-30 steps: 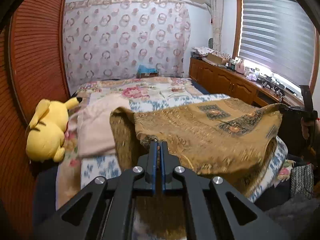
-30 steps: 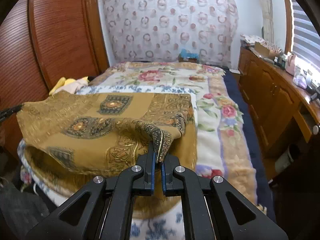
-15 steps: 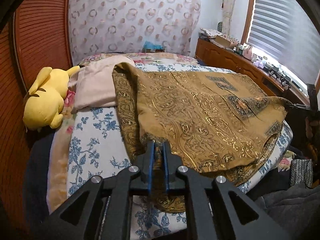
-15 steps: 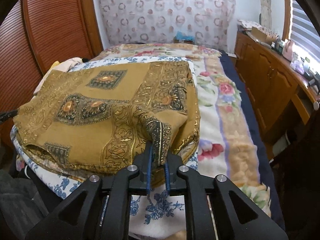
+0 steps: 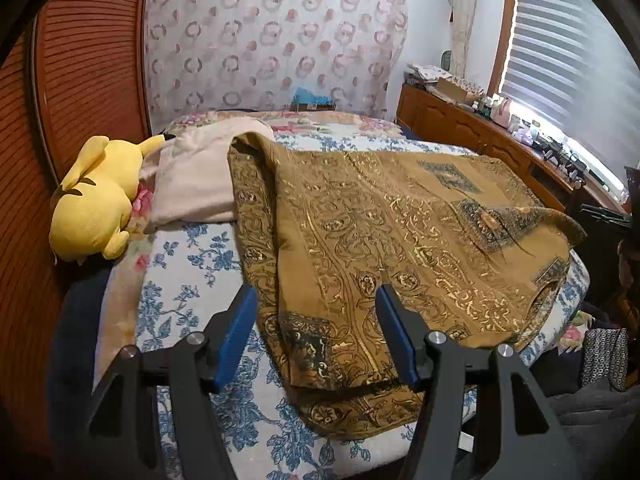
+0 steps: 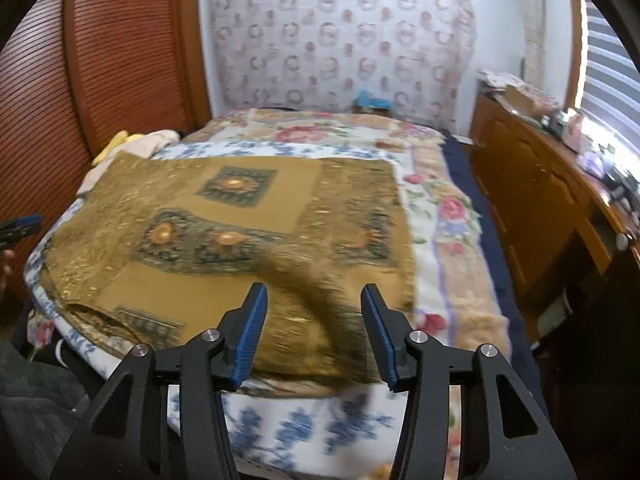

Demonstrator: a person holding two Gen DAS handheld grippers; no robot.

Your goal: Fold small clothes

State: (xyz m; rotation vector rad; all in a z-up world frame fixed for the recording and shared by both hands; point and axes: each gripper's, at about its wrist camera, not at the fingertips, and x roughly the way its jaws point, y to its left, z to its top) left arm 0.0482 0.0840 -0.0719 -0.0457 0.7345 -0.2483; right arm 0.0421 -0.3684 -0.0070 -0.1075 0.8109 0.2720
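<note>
A gold-brown patterned cloth (image 5: 392,248) lies folded over on the bed, its near edge hanging slightly over the bed's front edge. It also shows in the right wrist view (image 6: 240,232), where its near right corner is blurred as it drops. My left gripper (image 5: 316,320) is open and empty, just above the cloth's near left corner. My right gripper (image 6: 314,312) is open and empty, just above the cloth's near right corner. The tip of the left gripper also shows at the left edge of the right wrist view (image 6: 22,224).
The bed (image 5: 188,280) has a blue-flowered white cover. A yellow plush toy (image 5: 96,204) and a folded beige cloth (image 5: 196,176) lie at its left. A wooden wardrobe (image 6: 80,60) stands left, a wooden sideboard (image 6: 540,184) with clutter right.
Both grippers were shut on the cloth's corners and lowered them onto the bed. Now both have opened and let go, and the cloth lies folded.
</note>
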